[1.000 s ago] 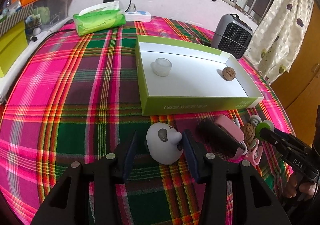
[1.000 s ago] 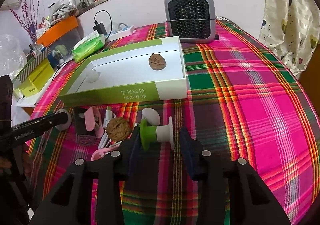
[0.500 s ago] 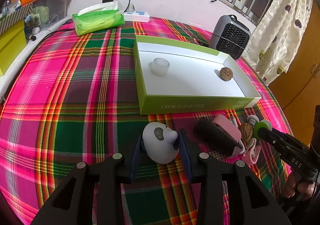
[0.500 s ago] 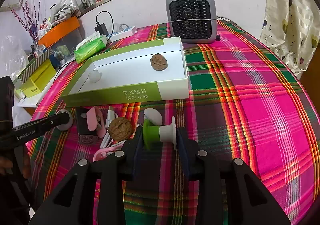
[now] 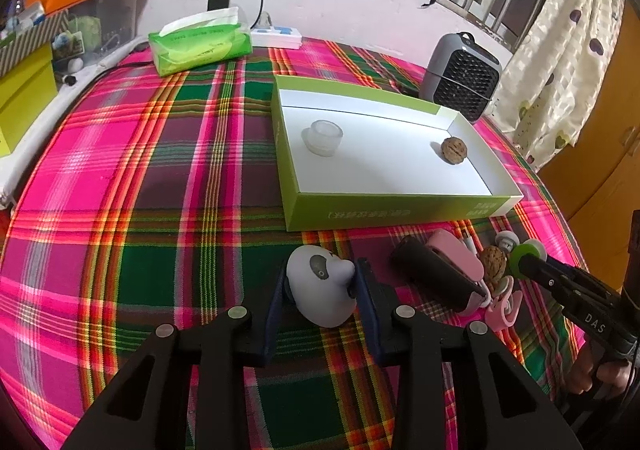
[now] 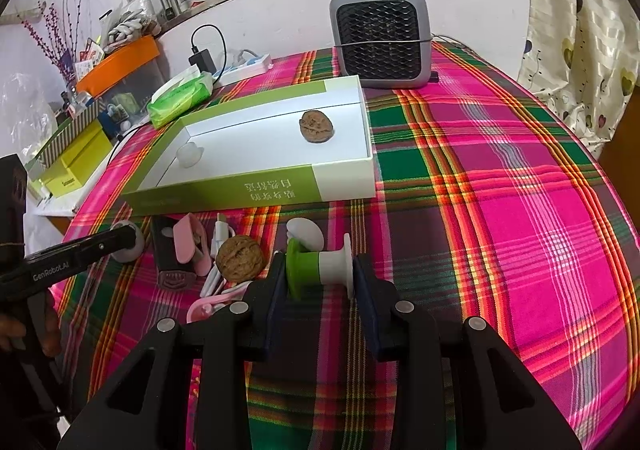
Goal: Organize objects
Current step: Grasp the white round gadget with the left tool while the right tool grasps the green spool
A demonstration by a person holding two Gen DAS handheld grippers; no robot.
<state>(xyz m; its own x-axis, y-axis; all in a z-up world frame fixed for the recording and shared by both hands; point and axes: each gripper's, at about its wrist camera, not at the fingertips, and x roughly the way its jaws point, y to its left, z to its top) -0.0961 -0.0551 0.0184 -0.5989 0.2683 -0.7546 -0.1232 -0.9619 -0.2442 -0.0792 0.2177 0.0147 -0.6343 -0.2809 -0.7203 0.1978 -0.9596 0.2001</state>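
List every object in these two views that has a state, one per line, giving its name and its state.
Left gripper: jaws just closing, pressed on the grey panda toy.
Right gripper: shut on the green and white spool, which lies on its side.
Green box: open, holding a clear cup and a walnut.
Second walnut: loose on the cloth.
Tissue pack: open, tissue sticking out.

Black tongs [image 5: 320, 290], blue pads [image 5: 276, 306], silver screws

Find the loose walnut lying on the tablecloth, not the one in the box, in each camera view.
Left wrist: loose walnut, lower right, beside the pink case.
Right wrist: loose walnut, left of centre, just left of the green spool.
Shared landmark: green box behind it.
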